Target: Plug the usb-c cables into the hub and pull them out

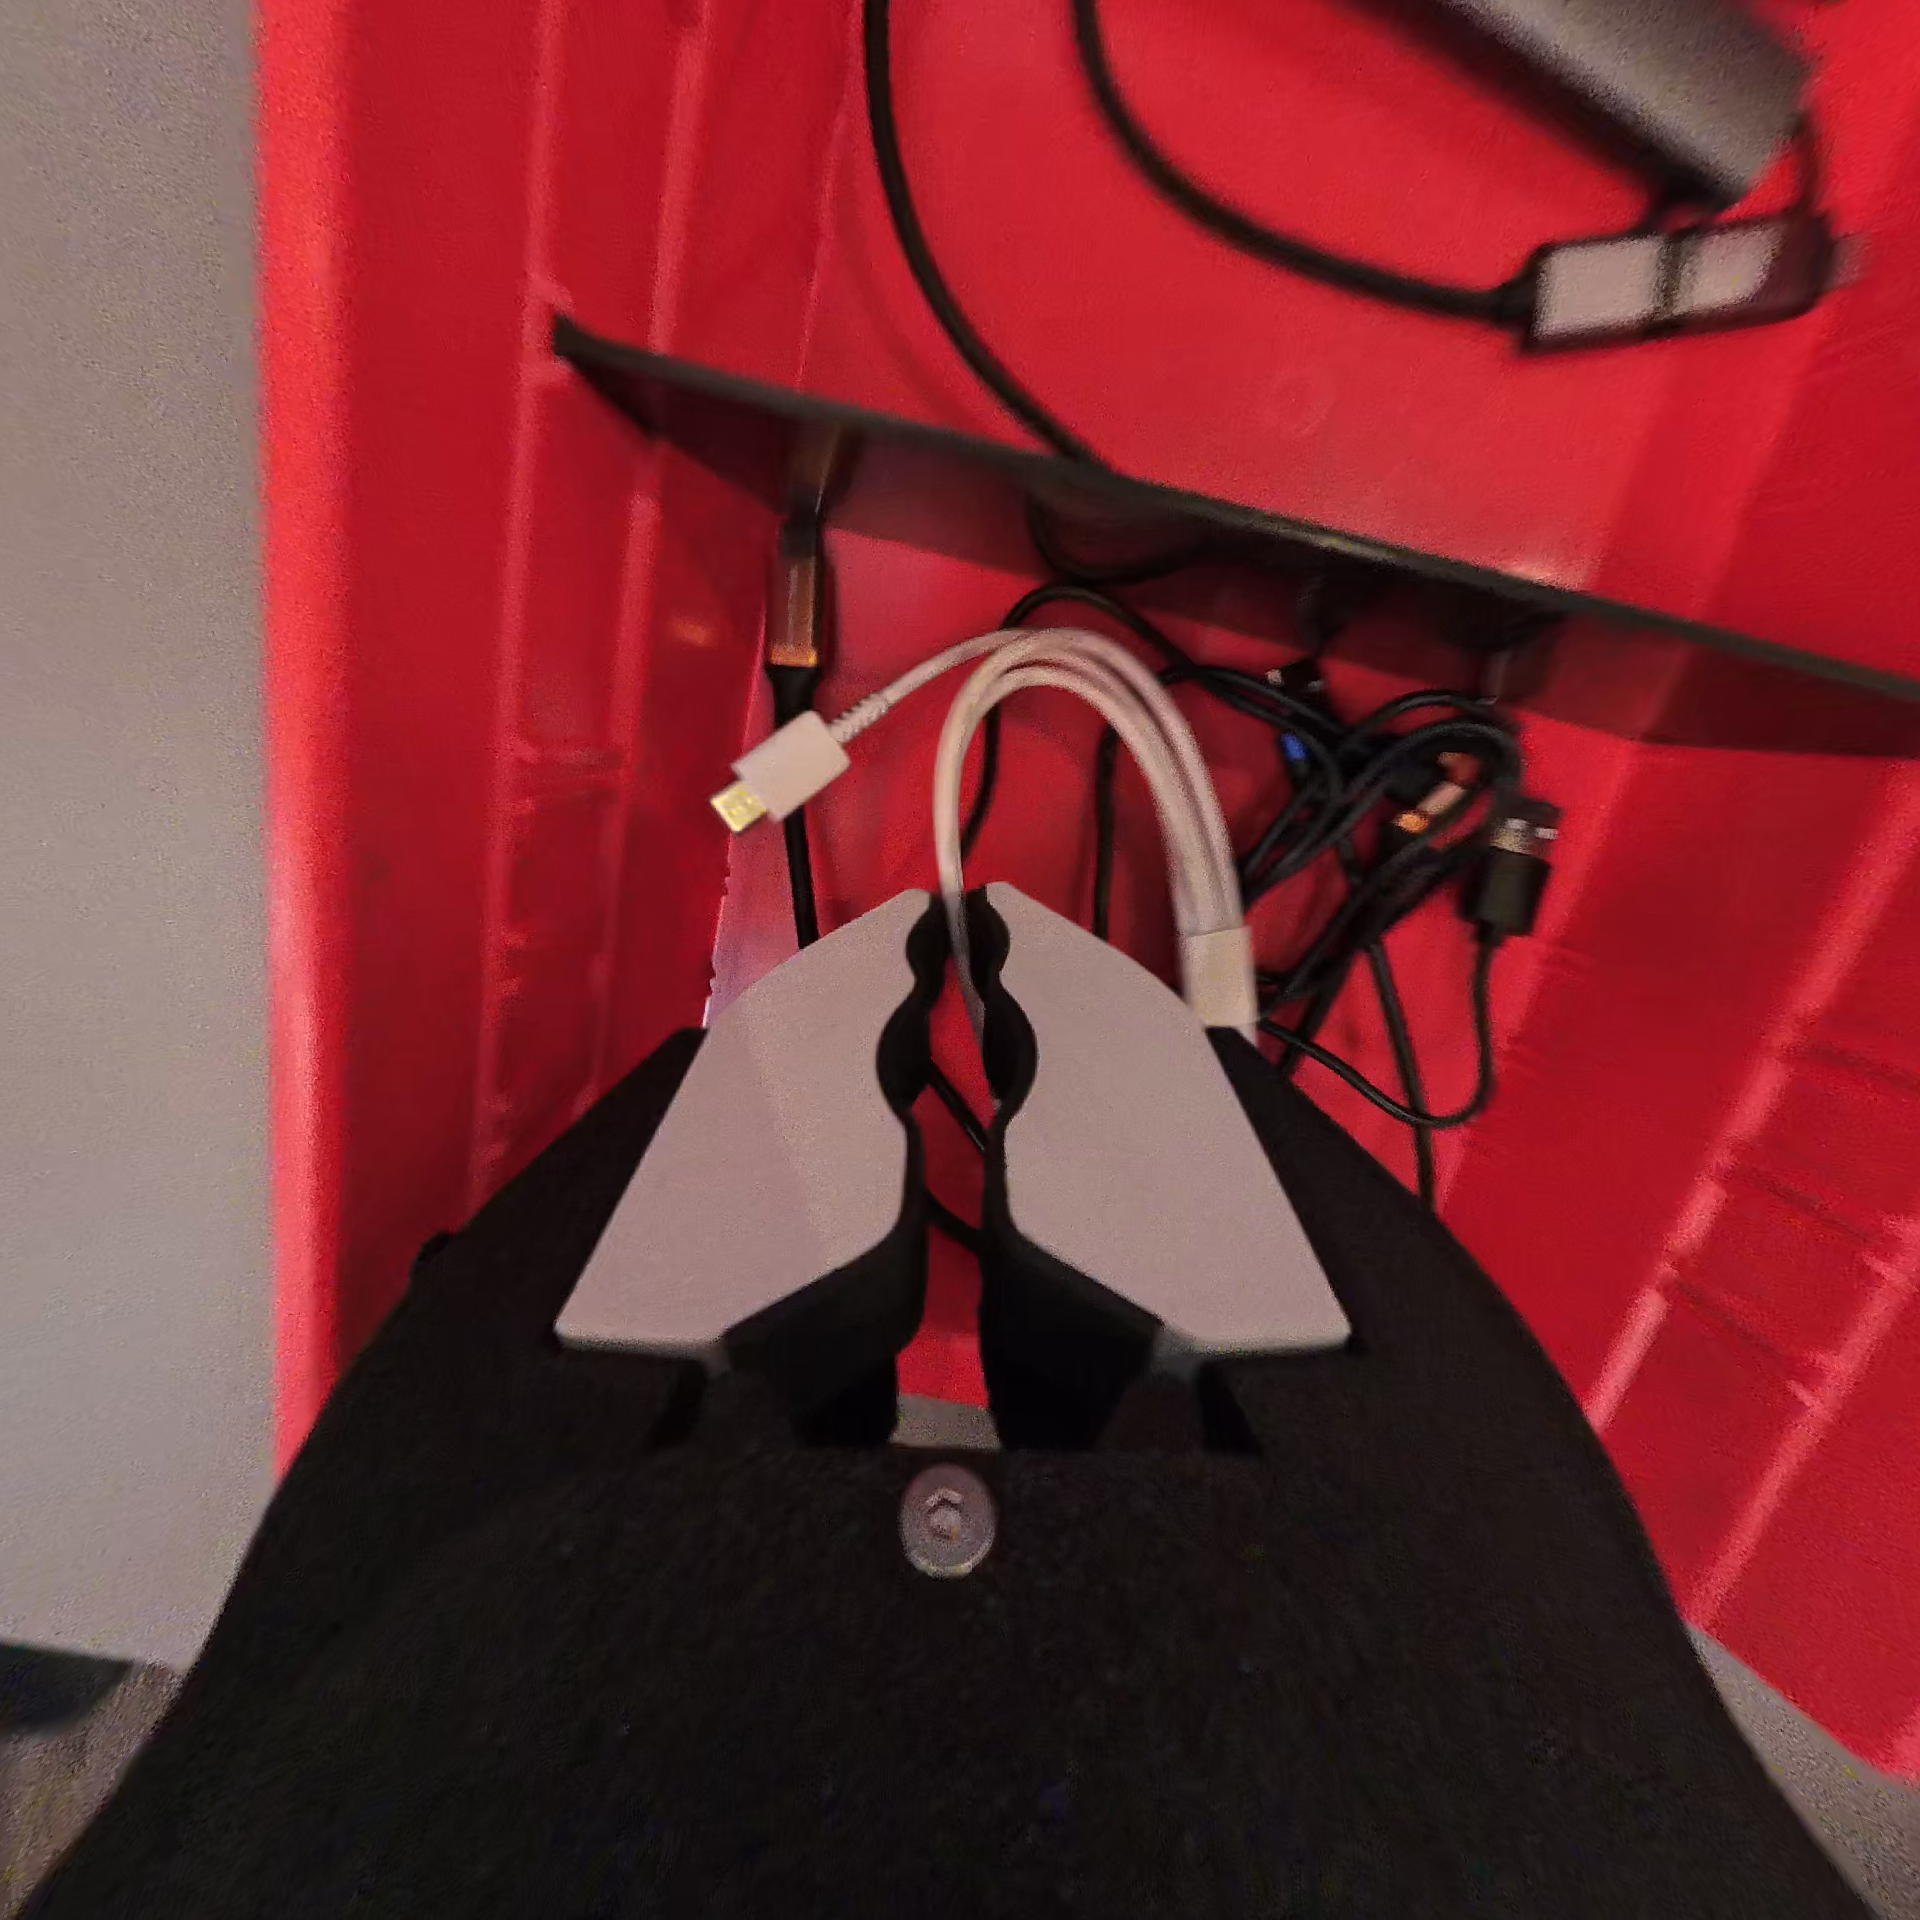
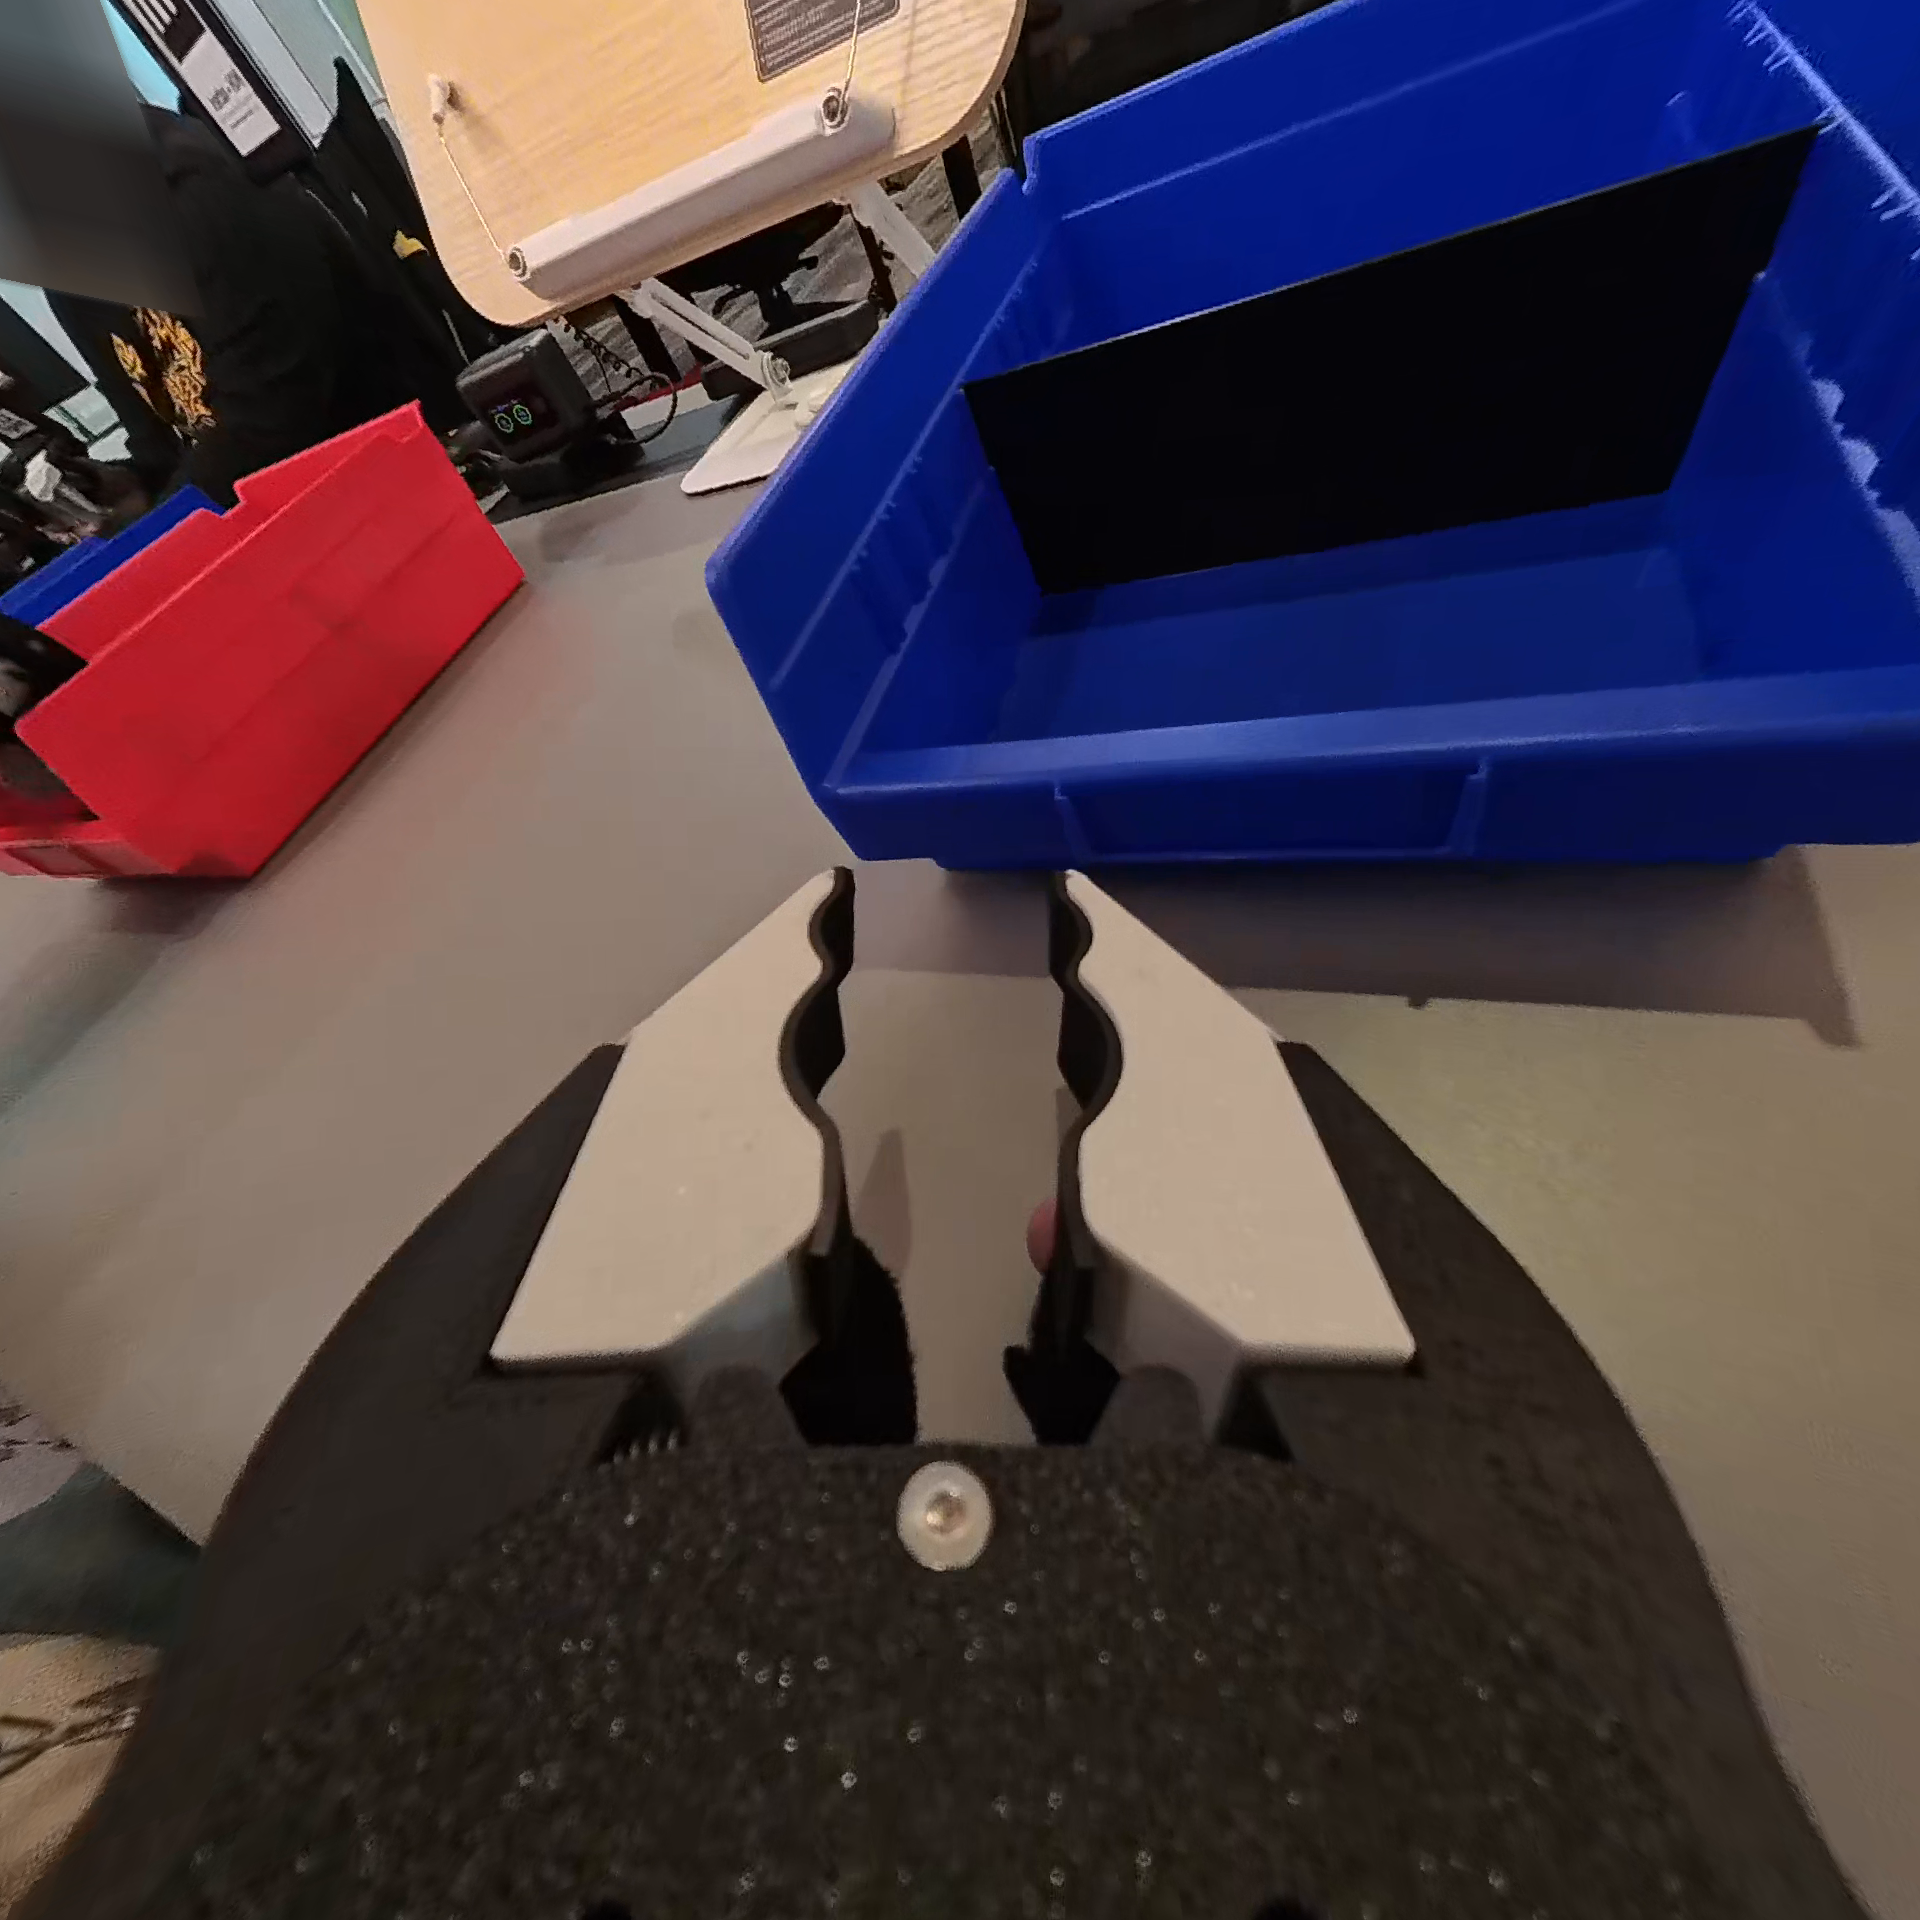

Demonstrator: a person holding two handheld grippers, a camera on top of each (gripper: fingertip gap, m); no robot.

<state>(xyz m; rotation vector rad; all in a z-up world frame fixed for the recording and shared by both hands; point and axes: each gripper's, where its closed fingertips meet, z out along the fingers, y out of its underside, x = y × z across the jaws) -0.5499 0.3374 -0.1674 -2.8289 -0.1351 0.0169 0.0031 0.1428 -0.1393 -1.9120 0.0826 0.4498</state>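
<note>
White cable (image 1: pixel 1049 686) looped inside the red bin (image 1: pixel 1299 395), pinched between the closed fingers of the left gripper (image 1: pixel 964 904); its white plug (image 1: pixel 784 774) hangs free just left of the loop. Tangled black cables (image 1: pixel 1382 831) lie right of the loop, below a black divider (image 1: pixel 1143 520). Right gripper (image 2: pixel 951 894), fingers spread and empty, over the grey table (image 2: pixel 520 987) before a blue bin (image 2: pixel 1351 727).

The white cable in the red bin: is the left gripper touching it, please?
Touching. The left wrist view shows the left gripper with its jaws closed on a strand of the white cable, pinched at the tips, above the red bin.
</note>
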